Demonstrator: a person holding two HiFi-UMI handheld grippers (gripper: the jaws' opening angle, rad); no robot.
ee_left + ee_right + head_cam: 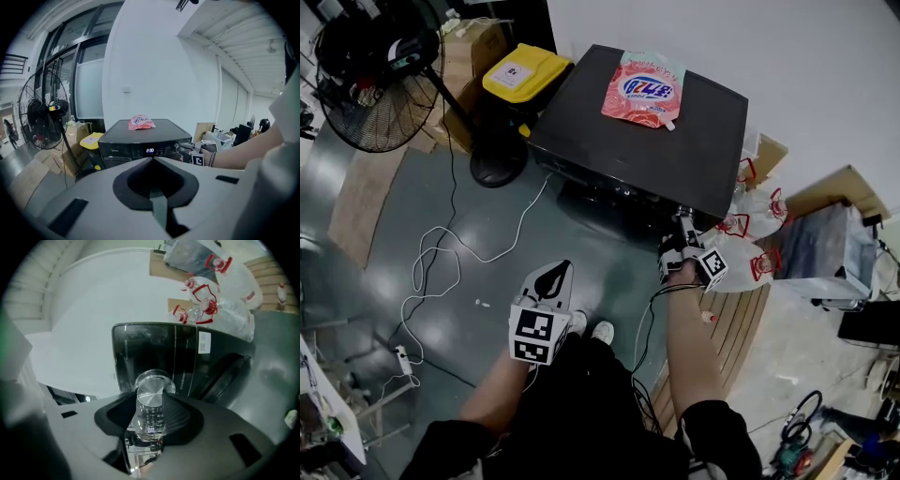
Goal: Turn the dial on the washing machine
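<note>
Left gripper closed, idle before the washing machine; right gripper pinches its dial, whose smooth rim could slip.

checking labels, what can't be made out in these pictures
- Dial setting: right gripper view, jaws cover its rim; head view, right gripper hides it.
- Panel icons: left gripper view, too small.
- Pouch print: head view, too small.

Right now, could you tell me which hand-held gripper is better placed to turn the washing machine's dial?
Right. The right hand-held gripper has its jaws closed on the silver round dial on the black washing machine; the left hand-held gripper hangs back, away from it.
</note>
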